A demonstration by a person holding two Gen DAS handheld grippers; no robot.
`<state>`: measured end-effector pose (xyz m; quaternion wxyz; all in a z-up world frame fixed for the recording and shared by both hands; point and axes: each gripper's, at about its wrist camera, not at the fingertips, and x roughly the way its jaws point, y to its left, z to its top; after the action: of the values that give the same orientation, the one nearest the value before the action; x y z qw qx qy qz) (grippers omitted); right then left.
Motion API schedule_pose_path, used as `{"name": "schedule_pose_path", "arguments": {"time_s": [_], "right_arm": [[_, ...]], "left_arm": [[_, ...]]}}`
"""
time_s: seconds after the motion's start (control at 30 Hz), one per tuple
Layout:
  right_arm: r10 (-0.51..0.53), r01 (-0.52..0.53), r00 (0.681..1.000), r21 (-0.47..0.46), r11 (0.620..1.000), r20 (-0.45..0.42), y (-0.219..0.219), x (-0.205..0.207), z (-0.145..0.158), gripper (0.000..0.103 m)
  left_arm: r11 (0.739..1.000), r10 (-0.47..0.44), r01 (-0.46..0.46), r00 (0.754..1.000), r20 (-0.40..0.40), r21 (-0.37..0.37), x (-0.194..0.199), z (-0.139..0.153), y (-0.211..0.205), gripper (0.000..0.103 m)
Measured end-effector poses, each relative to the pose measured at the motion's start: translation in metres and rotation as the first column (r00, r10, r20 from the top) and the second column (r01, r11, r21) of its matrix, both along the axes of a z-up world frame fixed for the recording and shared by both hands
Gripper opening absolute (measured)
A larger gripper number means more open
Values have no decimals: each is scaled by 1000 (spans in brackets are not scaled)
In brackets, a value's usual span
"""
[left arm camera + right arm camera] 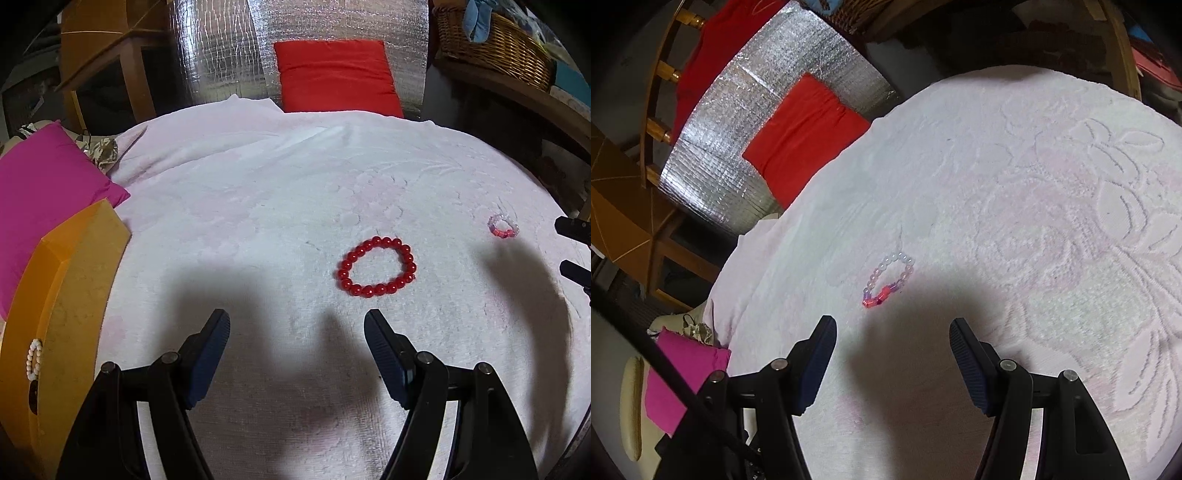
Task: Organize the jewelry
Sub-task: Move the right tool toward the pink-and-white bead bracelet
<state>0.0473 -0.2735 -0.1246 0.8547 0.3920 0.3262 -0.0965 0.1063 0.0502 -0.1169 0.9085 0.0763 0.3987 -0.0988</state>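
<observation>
Two bracelets on the towel: red bead bracelet (376, 266) at centre right of the left wrist view; small pink-and-clear bead bracelet (889, 280) at centre of the right wrist view, both flat on the white towel (258, 192).
Orange box (70, 295): lower left of the left wrist view, open; a white bead bracelet (34, 360) shows at its inner wall, only partly visible.
Wicker basket (495, 48): upper right, blue cloth (478, 18) hanging over its rim; the rest of its contents cannot be made out.
Left gripper (297, 325): jaws wide, nothing between them, just below the red bead bracelet.
Right gripper (892, 332): jaws wide, empty, just below the small bracelet.
Cut off: the pink cushion (44, 192) by the left edge; red cushion (336, 77) partly behind the towel.
</observation>
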Motion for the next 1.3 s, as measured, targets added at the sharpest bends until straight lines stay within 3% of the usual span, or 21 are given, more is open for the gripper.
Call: {"name": "schedule_pose_path", "arguments": {"time_s": [0.5,1.3], "right_arm": [[35,-35,999,-31,999,-3,20,9,3,68],[45,-45,999,-22,999,1,18,10,6,68]], "left_arm": [[1000,5,-5,1000,13,-28,1,6,4,76],[1000,6,-6,1000,8,-17,2,5,1,76]]}}
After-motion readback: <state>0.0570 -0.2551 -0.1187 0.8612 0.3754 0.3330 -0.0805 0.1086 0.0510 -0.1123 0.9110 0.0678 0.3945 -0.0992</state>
